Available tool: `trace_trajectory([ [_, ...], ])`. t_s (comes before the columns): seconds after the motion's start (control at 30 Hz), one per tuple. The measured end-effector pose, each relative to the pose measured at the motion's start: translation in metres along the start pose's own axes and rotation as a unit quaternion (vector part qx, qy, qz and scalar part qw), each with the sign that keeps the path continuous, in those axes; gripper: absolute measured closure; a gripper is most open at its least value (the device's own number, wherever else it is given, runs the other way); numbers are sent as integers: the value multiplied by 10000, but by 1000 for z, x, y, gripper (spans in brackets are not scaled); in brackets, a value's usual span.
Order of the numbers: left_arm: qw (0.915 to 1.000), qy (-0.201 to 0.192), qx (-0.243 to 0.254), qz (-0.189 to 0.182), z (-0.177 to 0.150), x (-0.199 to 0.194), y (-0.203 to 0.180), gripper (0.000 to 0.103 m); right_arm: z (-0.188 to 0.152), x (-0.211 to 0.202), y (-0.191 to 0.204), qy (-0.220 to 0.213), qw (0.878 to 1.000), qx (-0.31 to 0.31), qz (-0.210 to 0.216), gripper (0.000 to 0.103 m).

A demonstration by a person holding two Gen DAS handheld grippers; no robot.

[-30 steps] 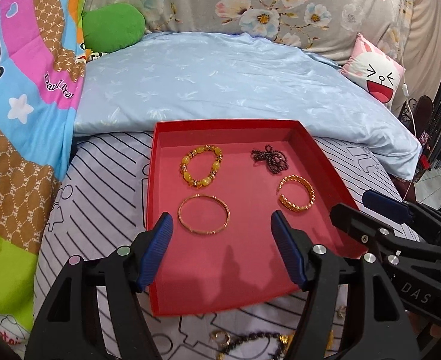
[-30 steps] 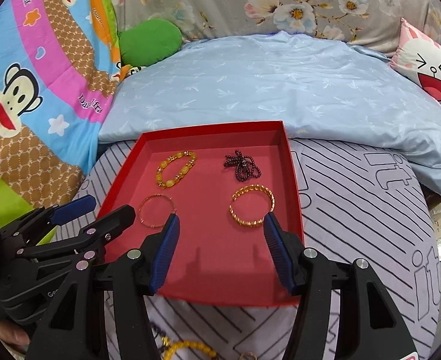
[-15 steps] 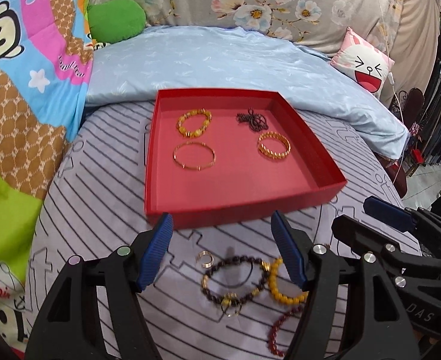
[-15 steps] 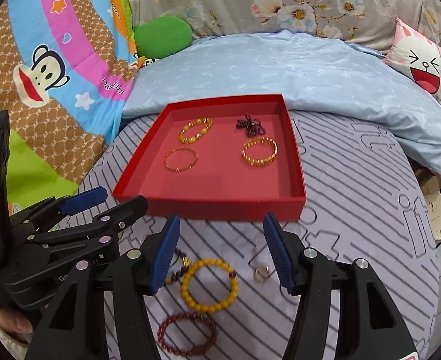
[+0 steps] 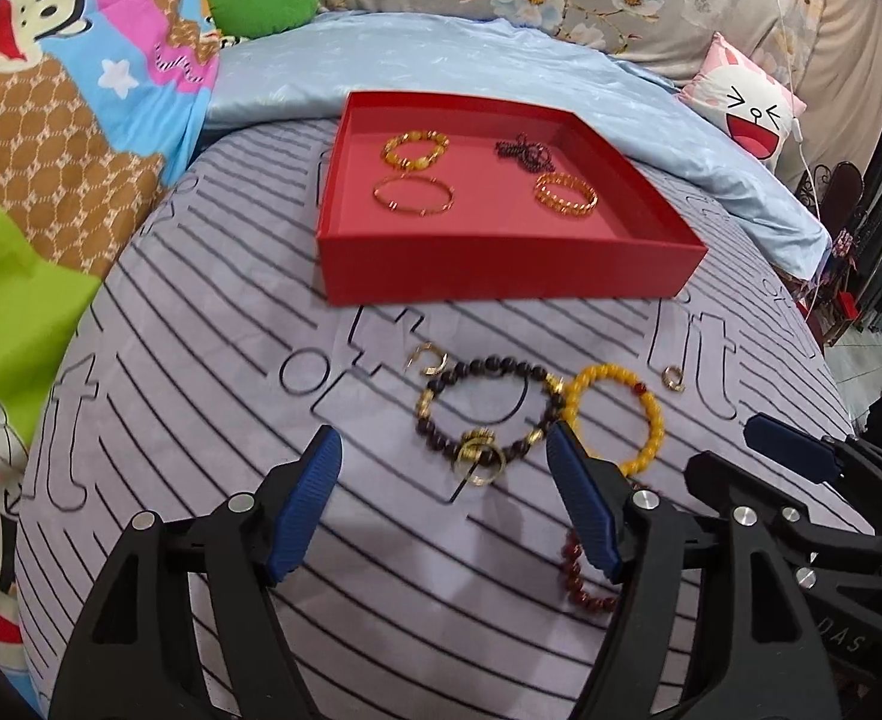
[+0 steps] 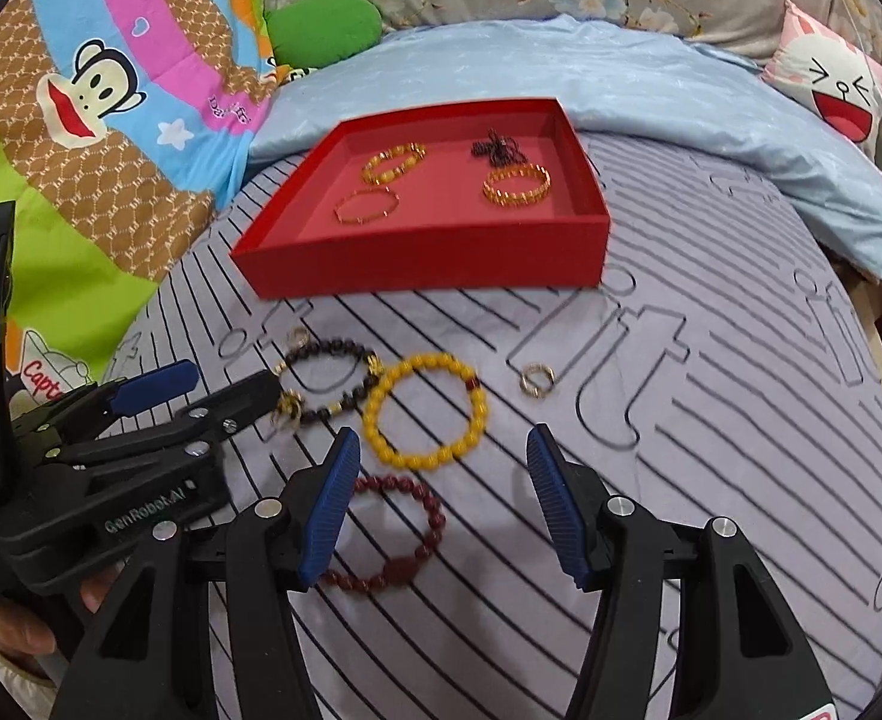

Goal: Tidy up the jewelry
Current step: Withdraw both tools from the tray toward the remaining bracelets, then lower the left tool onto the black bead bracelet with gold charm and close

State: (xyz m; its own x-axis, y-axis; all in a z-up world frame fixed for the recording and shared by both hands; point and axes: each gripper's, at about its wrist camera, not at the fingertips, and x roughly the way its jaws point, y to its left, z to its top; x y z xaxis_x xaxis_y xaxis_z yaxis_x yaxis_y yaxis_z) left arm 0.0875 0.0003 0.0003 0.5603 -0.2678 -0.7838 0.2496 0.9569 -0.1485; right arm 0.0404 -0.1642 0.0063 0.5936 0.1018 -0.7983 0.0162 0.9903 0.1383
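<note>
Both grippers wide open, nothing grabbed yet

Right gripper (image 6: 441, 504) and left gripper (image 5: 441, 498) hover over loose bracelets – dark red one (image 6: 399, 534) nearest, yellow one (image 6: 423, 414) beyond, red tray (image 6: 429, 258) farthest. Light, floppy, rolly beads – pinch across the strand.

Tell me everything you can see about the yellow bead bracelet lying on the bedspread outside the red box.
The yellow bracelet is a closed loop of round, glossy amber-yellow beads, plastic or resin by the look, with one dark red bead on its far right side. It lies flat on the striped grey bedspread, in front of the red box. Its left edge touches or nearly touches the dark bead bracelet; the maroon bracelet lies just nearer, apart from it. Neither tongs hold it.
</note>
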Motion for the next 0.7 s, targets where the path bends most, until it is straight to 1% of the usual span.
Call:
trace_trajectory([
  [0.17, 9996, 134, -132, 195, -17, 5, 15, 36, -14, 4, -9, 134, 9998, 120, -46, 47],
  [0.33, 9991, 194, -254, 275, -19, 9, 24, 36, -19, 7, -11, 205, 9996, 168, -44, 47],
  [0.43, 9993, 132, -179, 298, -13, 11, 21, 36, -16, 8, -7, 187, 9998, 116, -35, 47],
  [0.53, 9993, 148, -114, 335, -9, 18, 17, 36, -15, 9, -5, 189, 9998, 90, -15, 47],
  [0.63, 9990, 239, -29, 388, -10, 24, 15, 36, -14, 9, -3, 197, 9998, 74, -3, 46],
  [0.7, 9986, 224, 138, 463, -13, 24, 11, 36, -13, 10, -3, 206, 9998, 71, -4, 46],
])
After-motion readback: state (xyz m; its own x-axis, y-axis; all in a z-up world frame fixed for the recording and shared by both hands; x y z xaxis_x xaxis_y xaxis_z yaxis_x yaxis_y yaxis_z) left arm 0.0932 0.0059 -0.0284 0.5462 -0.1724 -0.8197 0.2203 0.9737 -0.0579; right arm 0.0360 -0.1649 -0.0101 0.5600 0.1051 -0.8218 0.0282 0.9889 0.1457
